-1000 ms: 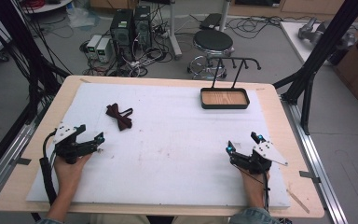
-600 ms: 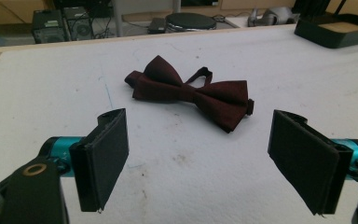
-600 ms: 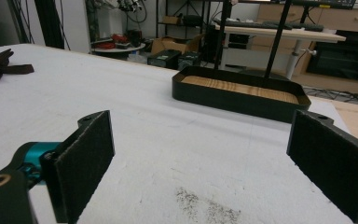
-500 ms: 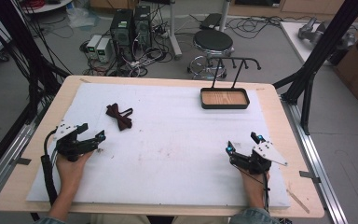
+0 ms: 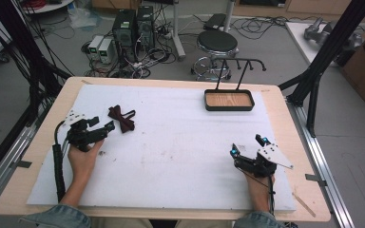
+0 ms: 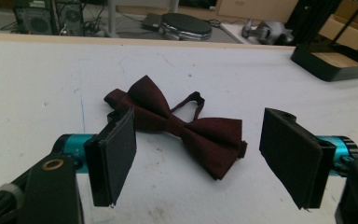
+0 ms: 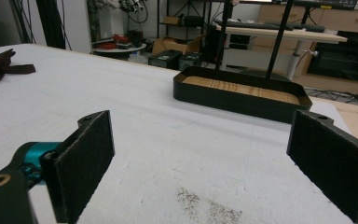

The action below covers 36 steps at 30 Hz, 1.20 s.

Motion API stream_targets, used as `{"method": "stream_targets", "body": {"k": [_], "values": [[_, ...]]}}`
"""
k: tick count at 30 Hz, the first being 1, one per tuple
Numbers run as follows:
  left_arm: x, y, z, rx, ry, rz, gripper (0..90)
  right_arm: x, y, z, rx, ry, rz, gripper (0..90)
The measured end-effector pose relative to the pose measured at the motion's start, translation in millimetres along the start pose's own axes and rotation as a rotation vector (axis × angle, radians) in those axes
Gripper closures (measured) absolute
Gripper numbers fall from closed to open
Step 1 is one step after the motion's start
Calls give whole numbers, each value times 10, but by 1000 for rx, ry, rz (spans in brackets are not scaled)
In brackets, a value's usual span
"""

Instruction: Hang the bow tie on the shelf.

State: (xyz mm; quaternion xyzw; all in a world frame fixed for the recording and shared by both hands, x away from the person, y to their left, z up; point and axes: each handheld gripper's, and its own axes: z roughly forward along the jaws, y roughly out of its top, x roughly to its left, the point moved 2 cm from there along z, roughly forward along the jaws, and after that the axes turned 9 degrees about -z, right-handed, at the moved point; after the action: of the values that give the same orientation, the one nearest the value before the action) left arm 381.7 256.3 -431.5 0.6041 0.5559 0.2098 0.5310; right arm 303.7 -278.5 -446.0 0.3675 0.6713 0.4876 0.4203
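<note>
From above, the bow tie (image 5: 121, 118) lies flat on the table (image 5: 171, 142) just beyond the left tool (image 5: 102, 127), jaws apart. The right tool (image 7: 200, 154), also apart, faces the tray (image 7: 242, 95).

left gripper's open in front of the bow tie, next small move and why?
Probably ease the left gripper forward and down so its open jaws straddle the bow tie, then close. The tie lies flat on the white mat just beyond the jaws, ungripped; the right gripper sits far off.
</note>
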Motion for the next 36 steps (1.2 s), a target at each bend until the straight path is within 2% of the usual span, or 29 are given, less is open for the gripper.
{"method": "stream_targets", "body": {"k": [3, 4, 5, 8, 11, 15, 20, 23, 26, 30, 31, 33, 36], "values": [[0, 28, 126, 25, 24, -7, 288, 1, 1, 1, -3, 3, 2, 65], [-6, 43, 183, 36, 48, -14, 298, 1, 1, 1, -4, 4, 2, 65], [-12, 77, 276, 56, 74, -37, 315, 1, 1, 1, -5, 5, 3, 65], [-17, 105, 347, 67, 79, -58, 322, 1, 1, 2, -6, 6, 3, 65], [-27, 131, 447, 79, 108, -95, 343, 1, 1, 2, -5, 7, 3, 65], [-21, 142, 579, 123, 142, -142, 351, 0, 0, 2, -6, 7, 0, 65], [-24, 102, 704, 144, 180, -174, 372, 1, 1, 2, -6, 8, 3, 65], [-12, 79, 741, 155, 200, -177, 375, 1, 1, 2, -6, 9, 4, 65], [5, 56, 792, 192, 235, -181, 384, 0, 1, 1, -6, 11, 5, 65], [13, 41, 822, 215, 245, -189, 415, 0, 1, 2, -6, 10, 4, 65], [9, 39, 827, 220, 253, -183, 434, 0, 1, 2, -6, 9, 5, 65], [3, 31, 831, 230, 269, -173, 541, -2, 0, 2, -6, 10, 4, 65], [-3, 30, 835, 239, 270, -165, 636, -2, 1, 2, -7, 11, 6, 65]]}}
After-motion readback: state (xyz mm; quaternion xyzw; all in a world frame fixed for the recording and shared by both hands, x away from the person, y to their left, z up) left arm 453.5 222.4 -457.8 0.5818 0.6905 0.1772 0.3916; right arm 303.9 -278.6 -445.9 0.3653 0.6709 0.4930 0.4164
